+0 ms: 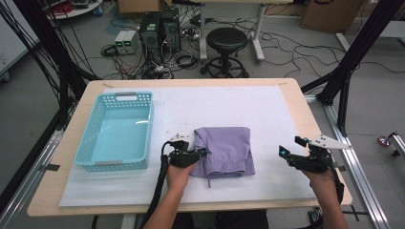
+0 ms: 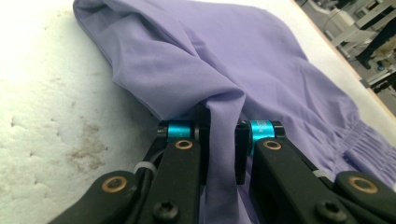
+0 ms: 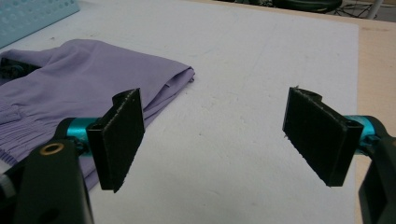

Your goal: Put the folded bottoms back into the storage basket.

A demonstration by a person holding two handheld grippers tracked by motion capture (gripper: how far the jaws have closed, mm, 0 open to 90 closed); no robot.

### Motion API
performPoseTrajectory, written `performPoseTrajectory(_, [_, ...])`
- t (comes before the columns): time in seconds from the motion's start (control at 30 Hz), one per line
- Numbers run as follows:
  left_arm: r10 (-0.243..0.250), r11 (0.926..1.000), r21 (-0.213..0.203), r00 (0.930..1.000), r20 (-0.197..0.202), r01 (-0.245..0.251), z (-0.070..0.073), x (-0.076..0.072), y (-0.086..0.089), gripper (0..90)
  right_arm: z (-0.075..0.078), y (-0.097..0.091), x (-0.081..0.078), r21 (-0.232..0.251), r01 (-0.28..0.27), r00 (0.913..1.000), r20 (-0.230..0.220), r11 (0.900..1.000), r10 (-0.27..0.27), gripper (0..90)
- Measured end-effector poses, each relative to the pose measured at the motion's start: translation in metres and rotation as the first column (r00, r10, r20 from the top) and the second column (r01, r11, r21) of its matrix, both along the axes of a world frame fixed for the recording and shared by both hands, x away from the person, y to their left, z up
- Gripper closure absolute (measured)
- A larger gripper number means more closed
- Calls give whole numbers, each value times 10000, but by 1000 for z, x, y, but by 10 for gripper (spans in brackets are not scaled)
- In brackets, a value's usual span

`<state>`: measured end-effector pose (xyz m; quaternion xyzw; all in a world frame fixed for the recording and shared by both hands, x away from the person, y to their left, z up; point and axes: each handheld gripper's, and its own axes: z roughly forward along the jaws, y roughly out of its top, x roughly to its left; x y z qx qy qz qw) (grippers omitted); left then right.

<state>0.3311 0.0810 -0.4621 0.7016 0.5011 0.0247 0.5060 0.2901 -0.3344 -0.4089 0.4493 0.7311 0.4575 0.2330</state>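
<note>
Purple shorts (image 1: 224, 150), folded on the white table (image 1: 267, 114) beside a blue basket (image 1: 119, 131), are pinched at one fold by the left gripper (image 2: 222, 135); the thin bite could slip and unfold. The right gripper's (image 3: 224, 135) fingers stand spread, empty.

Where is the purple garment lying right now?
In the high view the folded purple garment lies mid-table on the white mat, right of the blue basket; the left gripper is shut on its left edge.
</note>
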Motion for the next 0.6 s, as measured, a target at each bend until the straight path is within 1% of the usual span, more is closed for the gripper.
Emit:
performPoseTrajectory(0.03, [-45, 10000, -86, 10000, 85, 46, 1, 0, 0, 865, 0, 0, 0, -5, 1, 10000, -9, 10000, -1, 210])
performPoseTrajectory(0.13, [-367, 9985, -389, 9980, 524, 388, 4, -2, 0, 865, 0, 0, 0, -13, -8, 10000, -11, 10000, 8, 210])
performPoseTrajectory(0.17, [-498, 9976, -440, 9964, 683, 529, 6, -2, -1, 865, 0, 0, 0, -9, 1, 10000, -12, 10000, -1, 210])
performPoseTrajectory(0.2, [-573, 9972, -447, 9958, 720, 606, 6, -1, -1, 861, 0, 1, 0, 12, -9, 10000, -21, 10000, 10, 210])
performPoseTrajectory(0.23, [-585, 9969, -479, 9959, 683, 619, 7, 0, -2, 845, 0, 1, 0, -5, -11, 10000, -13, 10000, 11, 210])
performPoseTrajectory(0.27, [-518, 9973, -495, 9974, 504, 543, 7, 2, -2, 762, 0, 1, 0, -7, -21, 10000, -24, 10000, 21, 210])
performPoseTrajectory(0.3, [-397, 9981, -467, 9988, 293, 410, 7, 4, -3, 631, -1, 1, 0, -20, -38, 10000, -15, 10000, 38, 210])
performPoseTrajectory(0.33, [-260, 9989, -376, 9996, 147, 266, 7, 6, -4, 545, -1, 1, 0, -25, -41, 10000, -31, 10000, 41, 210])
performPoseTrajectory(0.4, [-33, 9998, -203, 10000, 7, 33, 7, 9, -5, 429, 0, 1, 0, -29, -51, 10000, -13, 10000, 51, 210])
performPoseTrajectory(0.43, [-5, 9999, -164, 10000, -81, 4, 6, 10, -6, 409, 0, 1, 0, -7, -34, 10000, -6, 10000, 34, 210])
performPoseTrajectory(0.53, [79, 9998, 193, 9987, -500, -69, 2, 13, -10, 386, 0, 0, 0, 25, -11, 10000, -11, 10000, 11, 210])
performPoseTrajectory(0.57, [100, 9994, 332, 9984, -557, -82, 1, 14, -12, 403, 0, -1, 0, 12, -6, 10000, 0, 10000, 6, 210])
performPoseTrajectory(0.6, [86, 9990, 439, 9988, -477, -65, 1, 14, -13, 460, 0, -1, 0, 23, 2, 10000, -8, 10000, -2, 210])
